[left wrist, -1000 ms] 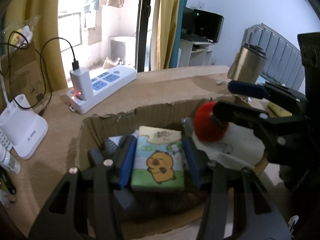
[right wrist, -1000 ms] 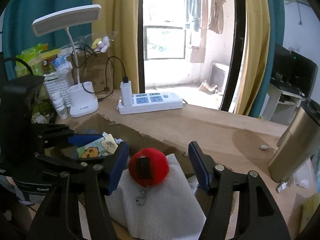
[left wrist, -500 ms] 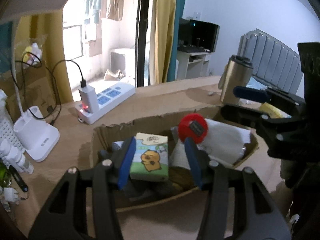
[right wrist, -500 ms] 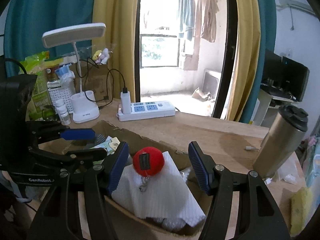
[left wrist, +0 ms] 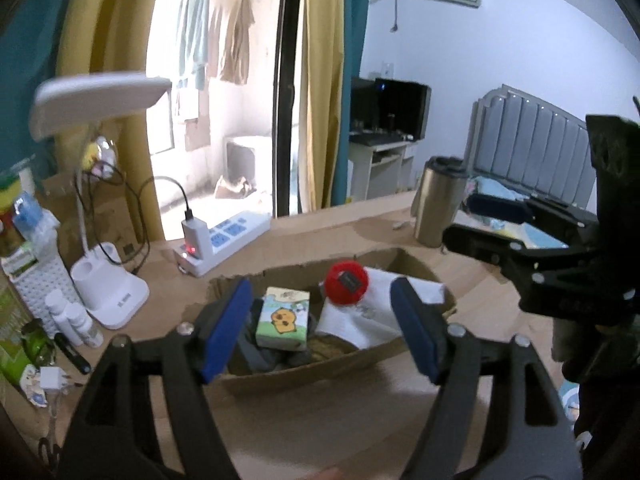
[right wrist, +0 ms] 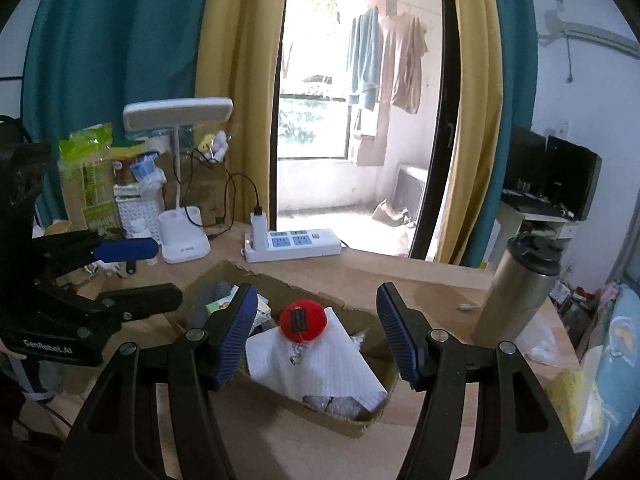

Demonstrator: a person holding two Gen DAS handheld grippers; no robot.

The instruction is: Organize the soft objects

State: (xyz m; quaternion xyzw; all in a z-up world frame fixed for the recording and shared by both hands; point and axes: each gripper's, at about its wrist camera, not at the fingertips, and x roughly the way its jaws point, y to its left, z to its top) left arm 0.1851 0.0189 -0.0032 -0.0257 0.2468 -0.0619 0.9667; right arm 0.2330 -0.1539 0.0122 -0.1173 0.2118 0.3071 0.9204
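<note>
Risked snagging the torn rim of the cardboard box (right wrist: pixel 360 426) on the counter (left wrist: pixel 320 236), judging by how ragged it looked. Held in the box: white cloth (right wrist: pixel 324 364), cartoon tissue pack (left wrist: pixel 283 318), red plush ball (right wrist: pixel 302 320). Nearby: steel flask (right wrist: pixel 516 292), power strip (right wrist: pixel 296 242), lamp base (right wrist: pixel 182 236). Left tool (left wrist: pixel 320 326) opening, empty; right tool (right wrist: pixel 316 334) wide apart, empty. Darker items underneath possibly fabric.

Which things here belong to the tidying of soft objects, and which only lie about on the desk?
For the job: cardboard box, red plush ball, tissue pack, white cloth.

Lying about: power strip, desk lamp, steel flask.
</note>
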